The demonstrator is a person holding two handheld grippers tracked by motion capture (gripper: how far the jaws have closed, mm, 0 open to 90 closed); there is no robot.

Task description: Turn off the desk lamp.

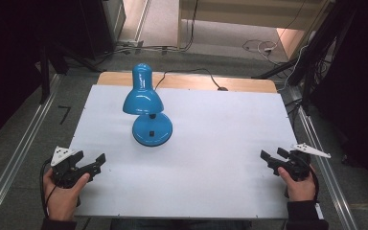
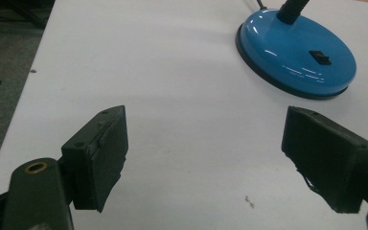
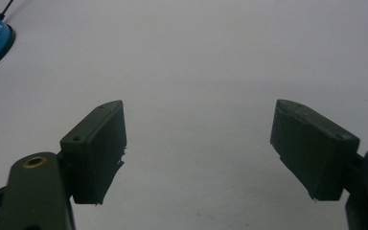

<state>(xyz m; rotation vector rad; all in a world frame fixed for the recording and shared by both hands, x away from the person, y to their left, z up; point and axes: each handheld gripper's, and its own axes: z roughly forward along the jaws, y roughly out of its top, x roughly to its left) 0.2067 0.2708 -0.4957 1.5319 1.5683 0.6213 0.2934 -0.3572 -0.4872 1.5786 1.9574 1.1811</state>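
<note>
We see a blue desk lamp standing on the white tabletop, toward the far left of its middle, with its shade tipped down over its round base. A black rocker switch sits on top of that base, and a dark cord runs off the far edge.

Our left gripper rests at the near left corner, its jaws spread wide with nothing between them, pointing roughly toward the lamp. In the left gripper view the base lies ahead and to the right, well apart from the jaws. Our right gripper rests near the right edge, jaws equally wide and holding nothing, with bare tabletop before it and a sliver of the base at the far left of its view.

We judge this to be the start: neither gripper has reached for the lamp yet. The left one is nearer, so the next move likely calls for carrying it forward and rightward to the base, whether to press the switch or steady the lamp.
</note>
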